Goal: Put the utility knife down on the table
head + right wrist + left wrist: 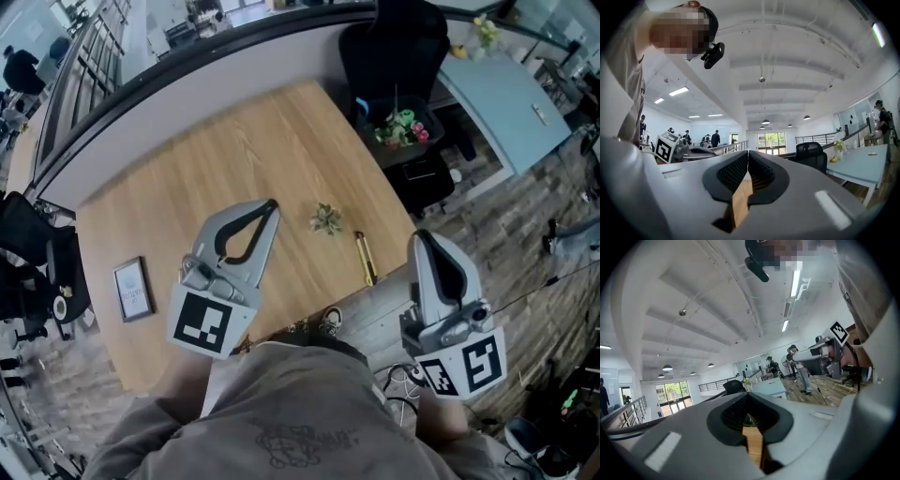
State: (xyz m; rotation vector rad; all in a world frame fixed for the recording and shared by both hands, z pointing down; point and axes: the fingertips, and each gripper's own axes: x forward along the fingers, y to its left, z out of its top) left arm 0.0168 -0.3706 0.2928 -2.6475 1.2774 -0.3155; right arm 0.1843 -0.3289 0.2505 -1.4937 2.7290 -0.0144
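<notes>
On the table (234,159) lies the utility knife (366,259) — left tongs (273,203) and right tongs (418,235) clenched, empty

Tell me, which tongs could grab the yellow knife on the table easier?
Probably the right tongs: the utility knife lies on the table nearer them than the left tongs. Both are shut and empty.

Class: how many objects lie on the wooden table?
3: a picture frame near the left edge, a small plant at centre, the utility knife right of it. More may be hidden.
</notes>
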